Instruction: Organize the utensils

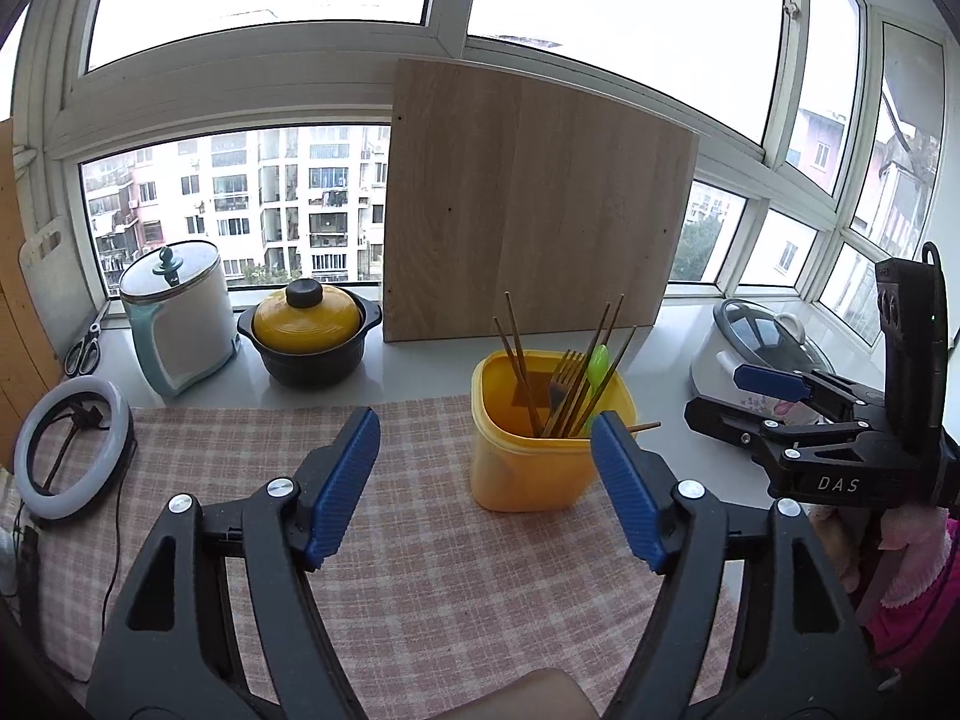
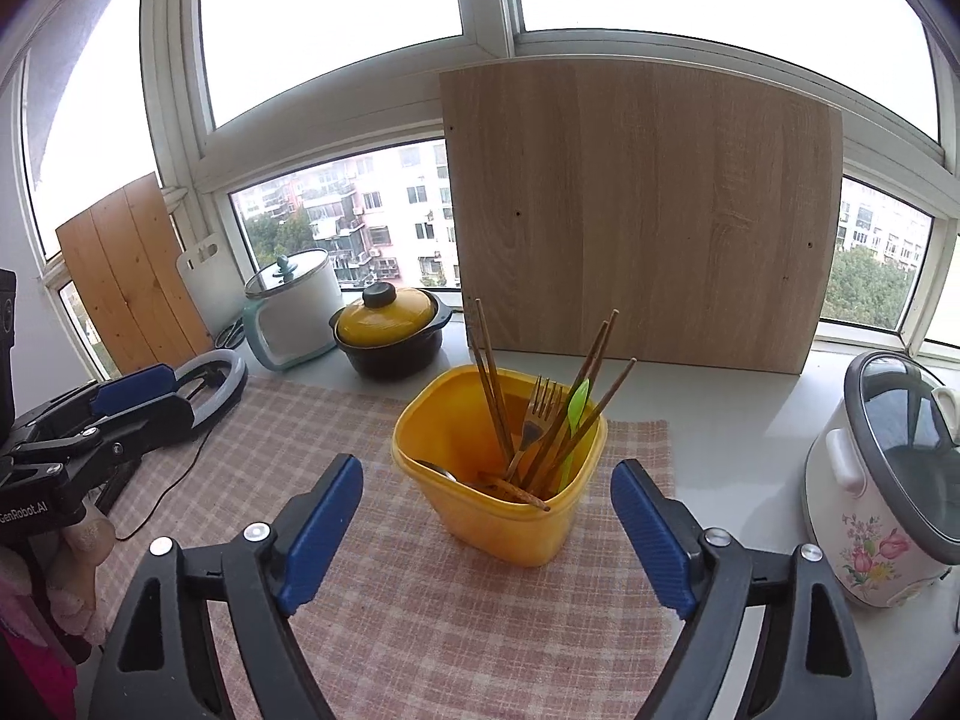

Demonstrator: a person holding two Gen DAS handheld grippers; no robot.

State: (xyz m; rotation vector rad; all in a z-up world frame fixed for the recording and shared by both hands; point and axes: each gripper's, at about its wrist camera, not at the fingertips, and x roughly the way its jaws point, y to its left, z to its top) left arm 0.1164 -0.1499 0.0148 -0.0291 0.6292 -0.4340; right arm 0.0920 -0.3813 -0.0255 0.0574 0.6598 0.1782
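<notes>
Now, left wrist view: left gripper (image 1: 485, 483) has its fingers spread wide with nothing between them, above the checked cloth (image 1: 420, 570) on the table (image 1: 420, 369).
Container: yellow tub (image 1: 528, 468) stands upright on the cloth, just beyond the right fingertip.
Utensils: chopsticks (image 1: 517, 345), fork (image 1: 564, 378) and green spoon (image 1: 597, 366) stand on end in the tub, long axes near vertical, tops fanning outward.
Right wrist view: right gripper (image 2: 487, 531), fingers likewise wide apart and empty (tub ahead, between the tips but untouched).
Stray piece: one chopstick (image 2: 517, 491) lies low and slanted, its end over the tub's near rim.
Metal spoon (image 2: 438, 471): lies low inside.
</notes>
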